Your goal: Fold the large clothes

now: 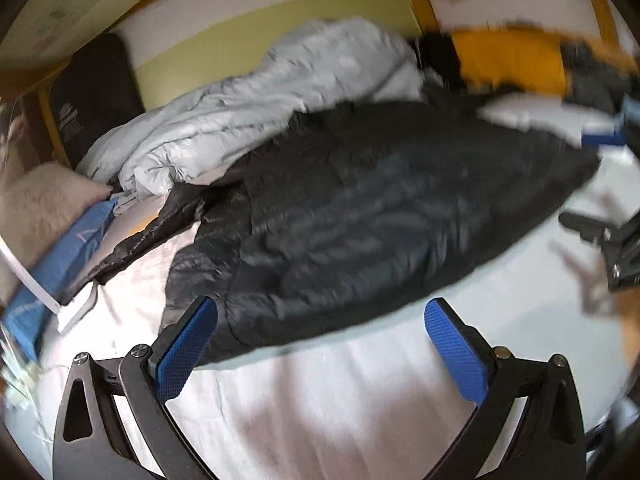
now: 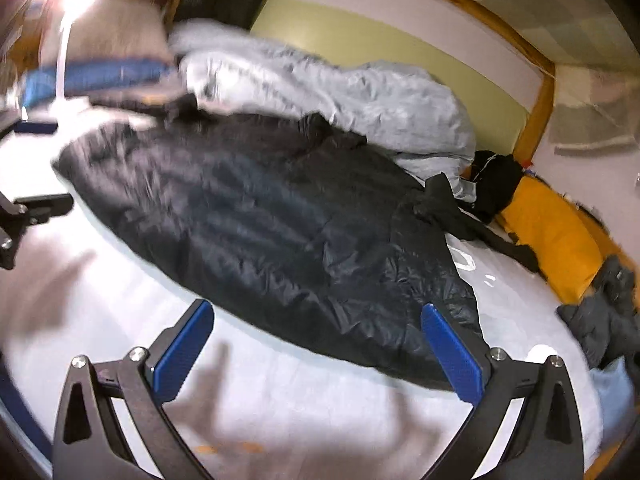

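Note:
A black quilted down jacket (image 1: 360,216) lies spread flat on a bed with a white sheet (image 1: 320,392). In the right wrist view the same jacket (image 2: 280,232) runs from upper left to lower right. My left gripper (image 1: 320,336) hovers open above the jacket's near edge, its blue pads (image 1: 188,344) wide apart and holding nothing. My right gripper (image 2: 316,340) is open too, over the jacket's near hem, nothing between its pads (image 2: 452,352). Each view catches the other gripper at its side edge. Both frames are motion-blurred.
A pale grey down jacket (image 1: 256,108) is heaped behind the black one. An orange cushion (image 2: 552,236) and dark clothes (image 2: 608,320) lie at one end of the bed. A beige pillow (image 1: 44,208) and blue cloth (image 1: 60,256) lie at the other. A yellow-green wall panel (image 2: 400,48) backs the bed.

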